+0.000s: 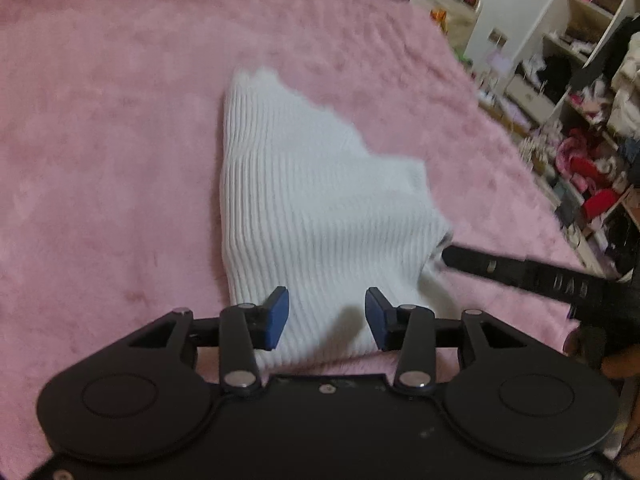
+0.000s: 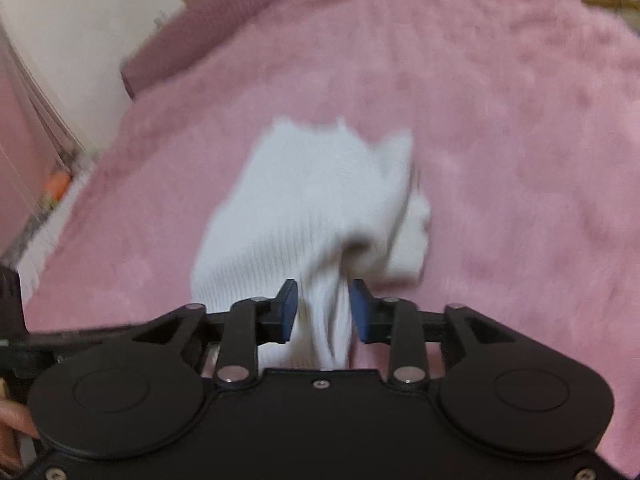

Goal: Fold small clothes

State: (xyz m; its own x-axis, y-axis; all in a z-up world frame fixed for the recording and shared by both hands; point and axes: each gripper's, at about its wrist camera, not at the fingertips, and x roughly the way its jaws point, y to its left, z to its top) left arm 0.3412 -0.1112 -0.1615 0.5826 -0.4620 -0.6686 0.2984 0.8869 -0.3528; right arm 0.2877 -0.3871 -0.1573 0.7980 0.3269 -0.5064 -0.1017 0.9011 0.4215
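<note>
A small white ribbed knit garment [image 1: 316, 216] lies on the pink plush blanket [image 1: 100, 152]. My left gripper [image 1: 327, 318] is open, its blue pads either side of the garment's near edge, the cloth between them. In the right wrist view the garment [image 2: 312, 200] is partly lifted and blurred. My right gripper [image 2: 322, 312] has its jaws partly apart with a bunched fold of the white cloth between the pads; whether they pinch it is unclear. The right gripper's black finger [image 1: 520, 272] reaches the garment's right edge in the left wrist view.
The pink blanket [image 2: 500, 160] covers the whole bed. Open shelves [image 1: 580, 92] crowded with clothes and small items stand past the bed's right edge. A wall and a mauve headboard [image 2: 192, 44] are at the far left of the right wrist view.
</note>
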